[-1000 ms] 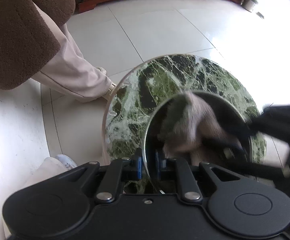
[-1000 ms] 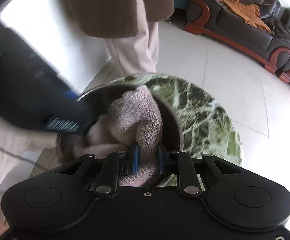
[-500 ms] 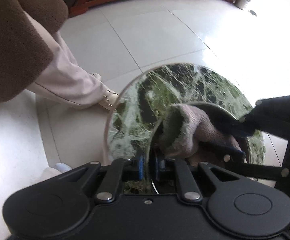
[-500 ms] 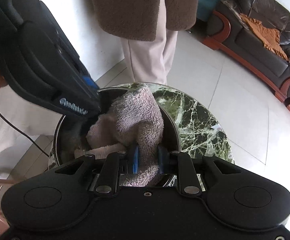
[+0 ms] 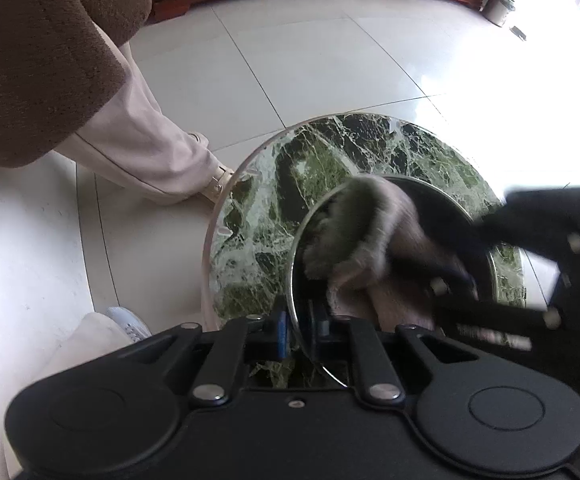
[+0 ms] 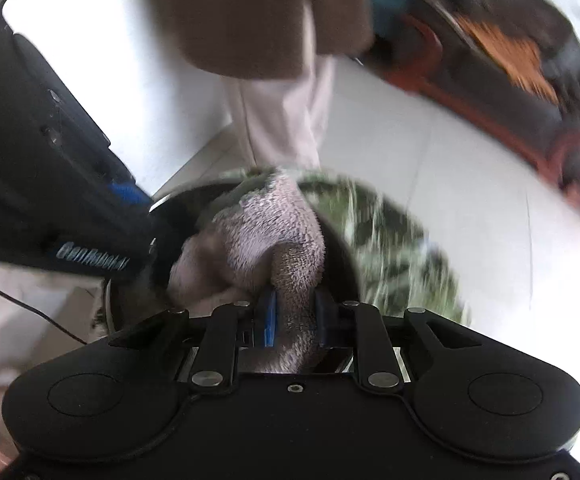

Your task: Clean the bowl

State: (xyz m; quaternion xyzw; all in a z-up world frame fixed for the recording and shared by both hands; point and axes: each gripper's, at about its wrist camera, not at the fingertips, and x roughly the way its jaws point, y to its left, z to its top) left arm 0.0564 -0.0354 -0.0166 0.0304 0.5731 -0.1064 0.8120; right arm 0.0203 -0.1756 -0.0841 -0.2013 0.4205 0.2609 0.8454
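A shiny metal bowl (image 5: pixel 445 200) stands on a small round green marble table (image 5: pixel 329 152). My left gripper (image 5: pixel 299 330) is shut on the bowl's near rim, one pad inside and one outside. A pinkish-grey towel (image 5: pixel 373 240) is bunched inside the bowl and rises over its rim. In the right wrist view my right gripper (image 6: pixel 293 316) is shut on a fold of the towel (image 6: pixel 274 224), pressing it into the bowl (image 6: pixel 178 208). The right gripper's black body (image 5: pixel 545 248) shows blurred at the right of the left wrist view.
A person in a brown fleece coat (image 5: pixel 30 60) and light trousers (image 5: pixel 138 152) stands close to the table's far left side. Pale floor tiles (image 5: pixel 290 60) surround the table. A dark sofa with a red wooden frame (image 6: pixel 509 80) lies further off.
The towel has been swept round inside the bowl by the right gripper, whose view is now motion-blurred. The left gripper keeps its hold on the rim in the same place.
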